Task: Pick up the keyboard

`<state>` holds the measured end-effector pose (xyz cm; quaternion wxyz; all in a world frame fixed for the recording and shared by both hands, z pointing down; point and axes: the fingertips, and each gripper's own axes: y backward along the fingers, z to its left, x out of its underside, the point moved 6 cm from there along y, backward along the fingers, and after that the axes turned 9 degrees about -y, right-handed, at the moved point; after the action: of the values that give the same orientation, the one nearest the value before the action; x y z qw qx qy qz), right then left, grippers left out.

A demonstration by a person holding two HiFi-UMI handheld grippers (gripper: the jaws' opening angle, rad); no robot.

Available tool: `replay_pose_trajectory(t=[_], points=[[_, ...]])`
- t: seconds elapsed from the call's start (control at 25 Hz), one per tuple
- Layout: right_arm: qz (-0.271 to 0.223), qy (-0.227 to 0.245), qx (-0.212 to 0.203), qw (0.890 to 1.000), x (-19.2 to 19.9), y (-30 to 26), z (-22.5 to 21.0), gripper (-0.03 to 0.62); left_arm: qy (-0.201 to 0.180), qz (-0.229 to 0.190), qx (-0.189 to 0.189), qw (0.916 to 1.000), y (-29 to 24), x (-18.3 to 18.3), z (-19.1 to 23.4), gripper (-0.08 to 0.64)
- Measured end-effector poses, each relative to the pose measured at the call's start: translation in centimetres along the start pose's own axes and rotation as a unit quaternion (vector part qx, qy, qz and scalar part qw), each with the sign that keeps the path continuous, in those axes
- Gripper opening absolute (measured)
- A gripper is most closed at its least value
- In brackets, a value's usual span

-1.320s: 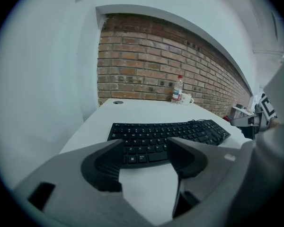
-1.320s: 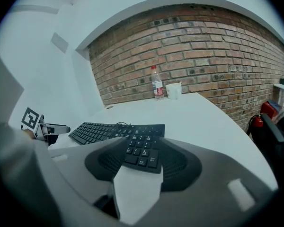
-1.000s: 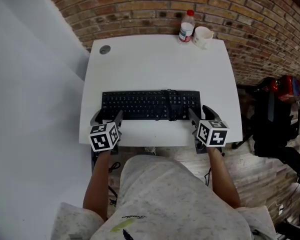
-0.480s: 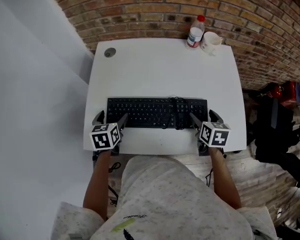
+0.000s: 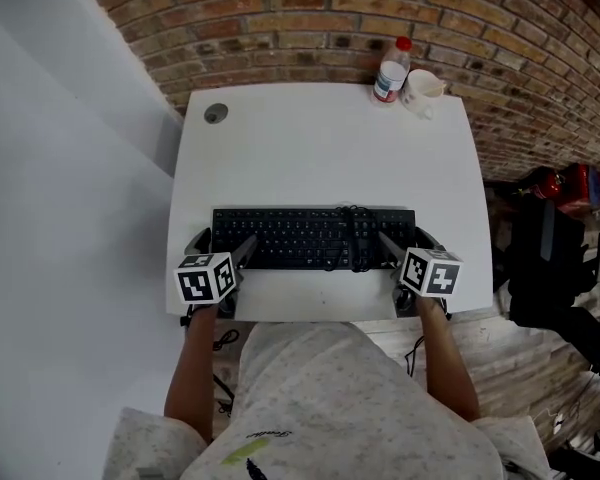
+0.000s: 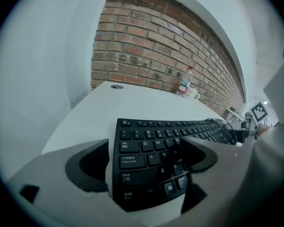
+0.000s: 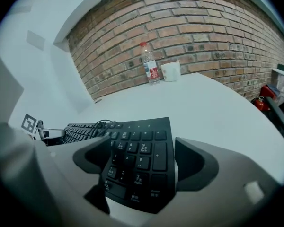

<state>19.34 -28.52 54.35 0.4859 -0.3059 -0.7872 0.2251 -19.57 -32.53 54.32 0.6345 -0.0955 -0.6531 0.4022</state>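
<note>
One keyboard (image 5: 310,236) sits at 6 o'clock on the table (image 5: 320,148). Two grippers here: the left gripper (image 5: 220,244) and right gripper (image 5: 408,240) have jaws that were just opening. They're now wide apart, one keyboard end between each pair, not squeezing. One bottle (image 5: 390,71) and one mug (image 5: 421,90) at 1 o'clock.

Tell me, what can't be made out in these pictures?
Bottle: label print too small, head view and right gripper view.
Mug: contents, too small and far in every view.
Cable bundled on the keyboard: its plug end, lost in the coil, head view.
</note>
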Motion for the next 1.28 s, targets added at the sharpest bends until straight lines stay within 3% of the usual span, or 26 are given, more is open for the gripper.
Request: replay_pose_trajectory(t=[0.44, 1.28], points=[[0.005, -0.003, -0.003, 1.000, -0.1, -0.1, -0.1, 0.408, 0.010, 0.012, 0.025, 0.9996, -0.2, 0.0, 0.0, 0.436], [-0.003, 0.001, -0.004, 1.000, -0.8, 0.8, 0.1, 0.393, 0.011, -0.020, 0.002, 0.9997, 1.1, -0.3, -0.7, 0.428]])
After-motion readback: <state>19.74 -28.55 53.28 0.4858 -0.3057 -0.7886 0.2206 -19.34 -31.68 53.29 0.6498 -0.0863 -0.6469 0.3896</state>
